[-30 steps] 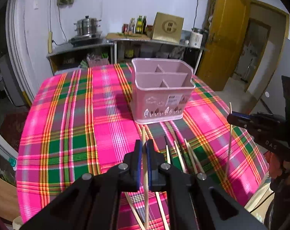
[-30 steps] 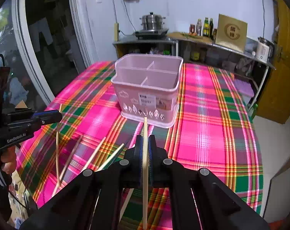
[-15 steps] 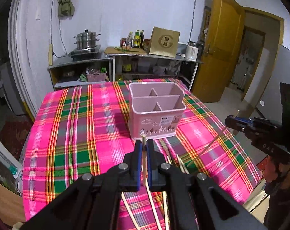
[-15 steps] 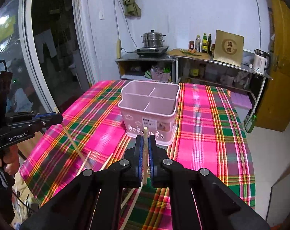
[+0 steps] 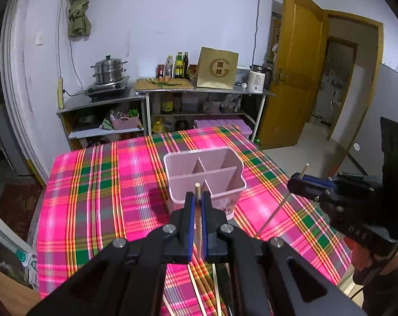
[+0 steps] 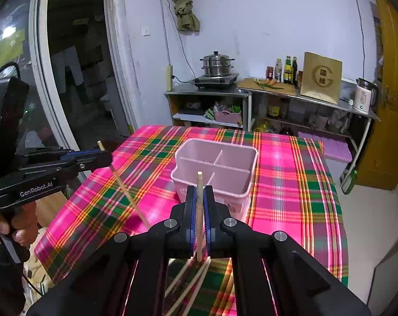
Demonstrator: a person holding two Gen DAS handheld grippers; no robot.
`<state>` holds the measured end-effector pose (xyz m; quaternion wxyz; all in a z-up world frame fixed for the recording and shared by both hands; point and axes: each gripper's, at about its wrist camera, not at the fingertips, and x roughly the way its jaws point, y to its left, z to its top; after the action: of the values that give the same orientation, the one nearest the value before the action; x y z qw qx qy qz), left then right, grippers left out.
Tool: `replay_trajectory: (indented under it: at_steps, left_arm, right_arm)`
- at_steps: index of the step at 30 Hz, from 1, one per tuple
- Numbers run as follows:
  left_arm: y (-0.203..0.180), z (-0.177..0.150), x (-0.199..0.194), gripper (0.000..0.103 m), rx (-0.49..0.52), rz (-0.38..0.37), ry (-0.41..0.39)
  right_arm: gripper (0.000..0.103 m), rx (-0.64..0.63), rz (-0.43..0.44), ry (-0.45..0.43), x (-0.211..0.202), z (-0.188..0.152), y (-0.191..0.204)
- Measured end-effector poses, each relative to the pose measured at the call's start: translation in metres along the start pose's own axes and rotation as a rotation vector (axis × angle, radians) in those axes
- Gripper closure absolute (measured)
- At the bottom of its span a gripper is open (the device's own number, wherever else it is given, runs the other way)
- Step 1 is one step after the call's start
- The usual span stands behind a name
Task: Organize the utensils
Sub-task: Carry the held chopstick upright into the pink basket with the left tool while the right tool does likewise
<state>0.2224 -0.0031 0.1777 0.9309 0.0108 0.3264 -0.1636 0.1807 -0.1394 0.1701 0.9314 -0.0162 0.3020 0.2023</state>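
Chopsticks were the job: left gripper was clamped on one chopstick, right gripper on another, both lifted w/ tips up, prob. to drop upright into the pink holder mid-table; spares lay on the cloth below.
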Motion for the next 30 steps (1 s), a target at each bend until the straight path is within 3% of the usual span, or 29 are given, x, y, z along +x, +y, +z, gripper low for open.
replay_trajectory:
  at_steps: [18,30]
  left_arm:
    - [0.014,0.081,0.015,0.098,-0.014,0.009,-0.063]
    - [0.024,0.082,0.055,0.098,-0.028,-0.002,-0.041]
  right_arm:
    - [0.098,0.04,0.021,-0.123,0.015,0.079,-0.009]
    - [0.098,0.051,0.029,-0.085,0.061,0.082,-0.009]
